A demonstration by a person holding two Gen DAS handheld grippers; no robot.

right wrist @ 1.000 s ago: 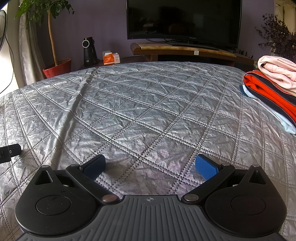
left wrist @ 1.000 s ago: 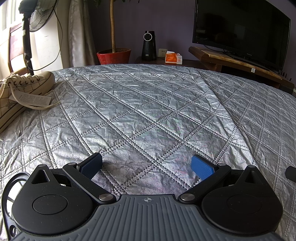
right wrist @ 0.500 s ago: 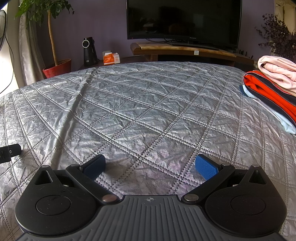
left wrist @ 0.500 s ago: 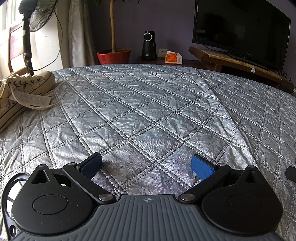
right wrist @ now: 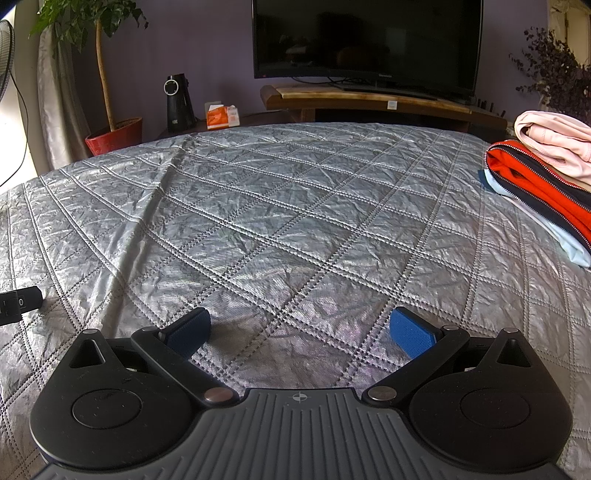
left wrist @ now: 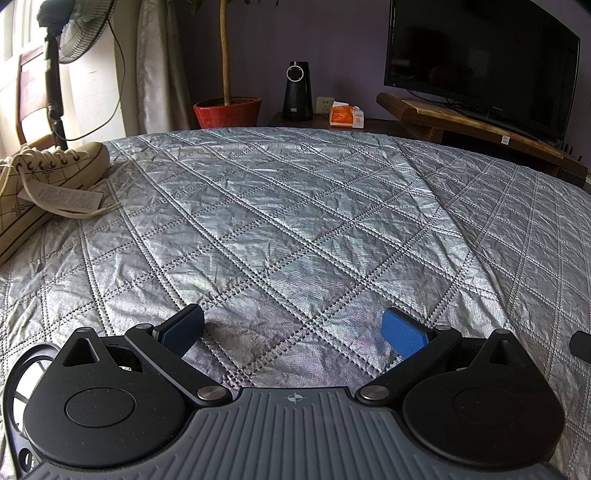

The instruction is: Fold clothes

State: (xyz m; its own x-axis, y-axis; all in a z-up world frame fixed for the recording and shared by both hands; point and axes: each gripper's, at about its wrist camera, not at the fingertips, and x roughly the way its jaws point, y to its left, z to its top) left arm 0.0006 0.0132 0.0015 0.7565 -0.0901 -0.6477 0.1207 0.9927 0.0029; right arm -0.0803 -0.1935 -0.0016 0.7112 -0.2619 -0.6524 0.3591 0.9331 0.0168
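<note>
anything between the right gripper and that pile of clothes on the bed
Nothing visible. Only bare silver quilt lies between the right gripper, jaws open, and the stacked clothes at the bed's right edge.

two grippers: the left gripper [left wrist: 293,328] and the right gripper [right wrist: 300,331], each with two blue-padded fingers [left wrist: 402,332]. one quilted silver bed [left wrist: 295,221]. one stack of folded clothes [right wrist: 543,184], at least three garments in it. one canvas shoe [left wrist: 44,184]. one television [right wrist: 367,40]. one red plant pot [left wrist: 227,112]. one black speaker [left wrist: 297,91]. one orange tissue box [left wrist: 345,116]. one standing fan [left wrist: 70,29].
</note>
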